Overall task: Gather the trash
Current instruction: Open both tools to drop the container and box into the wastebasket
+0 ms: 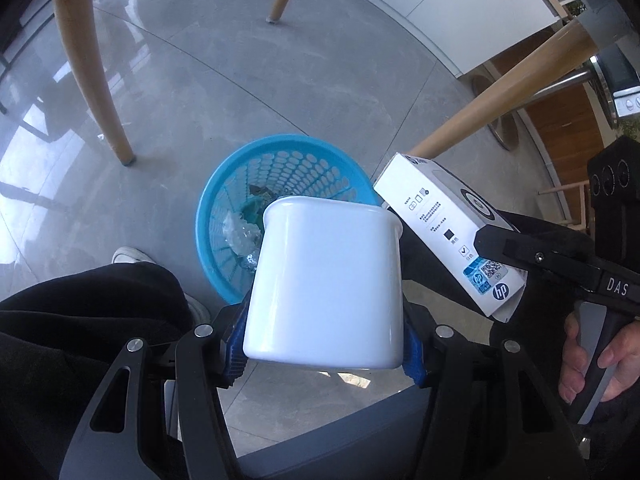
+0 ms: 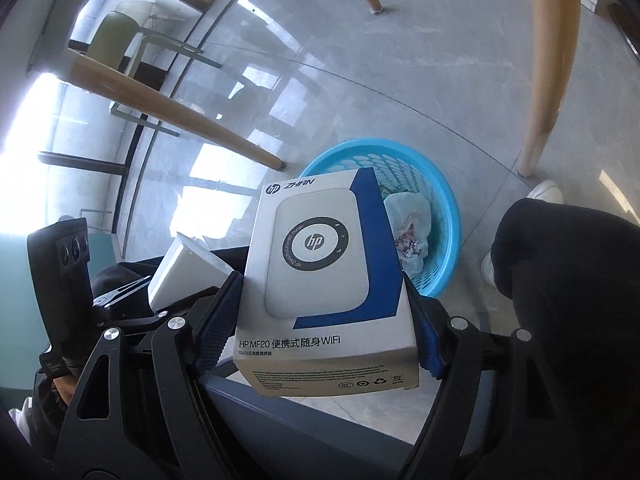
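Observation:
My left gripper (image 1: 324, 344) is shut on a white plastic tub (image 1: 326, 284), tipped mouth-first toward a blue mesh wastebasket (image 1: 224, 192) on the floor below. The basket holds crumpled clear plastic (image 1: 240, 236) and other scraps. My right gripper (image 2: 326, 328) is shut on a white and blue HP WiFi box (image 2: 320, 264), held above the near side of the basket (image 2: 448, 208). The box also shows in the left wrist view (image 1: 444, 224), beside the tub, with the right gripper (image 1: 516, 252) clamped on it. The tub shows in the right wrist view (image 2: 184, 272).
Wooden chair legs (image 1: 86, 60) (image 1: 500, 92) (image 2: 172, 112) (image 2: 552, 64) stand around the basket on grey floor tiles. The person's black trousers (image 1: 80, 320) and white shoes (image 1: 128, 256) (image 2: 544, 192) are close to the basket. A grey table edge (image 1: 320, 432) lies under the grippers.

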Demonstrator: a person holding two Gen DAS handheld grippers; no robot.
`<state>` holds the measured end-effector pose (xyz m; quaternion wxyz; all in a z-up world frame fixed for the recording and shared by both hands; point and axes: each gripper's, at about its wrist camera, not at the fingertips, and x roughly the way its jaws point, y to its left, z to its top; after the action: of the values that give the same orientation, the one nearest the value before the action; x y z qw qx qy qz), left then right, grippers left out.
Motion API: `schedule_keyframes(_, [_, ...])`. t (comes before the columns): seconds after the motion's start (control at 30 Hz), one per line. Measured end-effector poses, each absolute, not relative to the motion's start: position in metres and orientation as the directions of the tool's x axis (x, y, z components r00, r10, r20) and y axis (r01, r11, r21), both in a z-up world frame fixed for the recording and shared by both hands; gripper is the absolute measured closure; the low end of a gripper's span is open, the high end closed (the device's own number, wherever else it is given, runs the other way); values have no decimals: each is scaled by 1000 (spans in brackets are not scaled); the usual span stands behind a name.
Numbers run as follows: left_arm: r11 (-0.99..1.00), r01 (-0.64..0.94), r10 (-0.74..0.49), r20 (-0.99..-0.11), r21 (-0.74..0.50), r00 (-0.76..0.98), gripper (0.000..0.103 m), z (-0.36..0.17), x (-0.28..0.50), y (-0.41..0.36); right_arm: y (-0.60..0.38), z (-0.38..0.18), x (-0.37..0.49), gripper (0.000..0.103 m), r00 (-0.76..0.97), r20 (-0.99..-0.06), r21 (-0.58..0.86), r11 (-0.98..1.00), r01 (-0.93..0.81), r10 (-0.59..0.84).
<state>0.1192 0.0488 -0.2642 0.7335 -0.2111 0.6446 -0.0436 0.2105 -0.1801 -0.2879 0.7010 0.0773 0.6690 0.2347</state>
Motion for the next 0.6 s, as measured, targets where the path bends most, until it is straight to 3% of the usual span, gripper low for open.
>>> schedule_keyframes(0.4, [915, -186, -344, -934, -357, 101, 43, -284, 137, 40, -173, -311, 231, 27, -20, -918, 393, 902, -176, 396])
schedule_keyframes(0.47, [923, -170, -333, -938, -345, 94, 35, -288, 138, 38, -175, -312, 232, 17, -18, -915, 400, 902, -160, 403])
schedule_keyframes(0.6, [934, -151, -314, -946, -324, 85, 23, -291, 138, 35, -179, -318, 238, 9, -24, -905, 423, 896, -135, 424])
